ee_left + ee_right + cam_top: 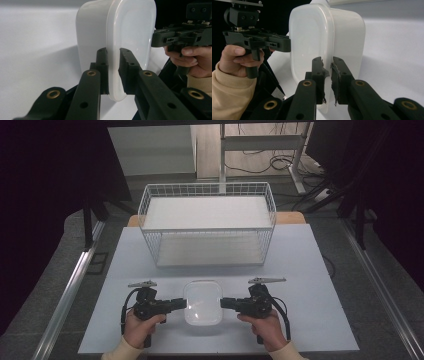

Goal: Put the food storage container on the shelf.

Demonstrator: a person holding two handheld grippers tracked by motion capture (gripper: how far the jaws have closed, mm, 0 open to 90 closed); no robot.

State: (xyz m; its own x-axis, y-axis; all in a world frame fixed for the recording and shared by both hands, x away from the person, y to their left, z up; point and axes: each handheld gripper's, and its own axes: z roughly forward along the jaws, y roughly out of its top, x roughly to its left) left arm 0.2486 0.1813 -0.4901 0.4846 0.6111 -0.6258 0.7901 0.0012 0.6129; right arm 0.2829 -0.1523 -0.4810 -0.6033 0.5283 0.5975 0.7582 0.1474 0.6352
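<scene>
On the pale table (310, 320), short of the wire basket (207, 222), I have left gripper (178, 303) and right gripper (226, 303) clamped on the white container (203, 302) rim, the lift apparently still ahead.

left tongs (114, 72) pinch white container (117, 32) rim | right tongs (160, 37) at far edge, hand-held

A white wire basket (207, 222) stands on the table (310, 270) — cables (272, 162) on the floor beyond.

The left tool (179, 303) and right tool (227, 303) are held level, pointed toward each other, each with jaws closed onto a rim between them.
</scene>
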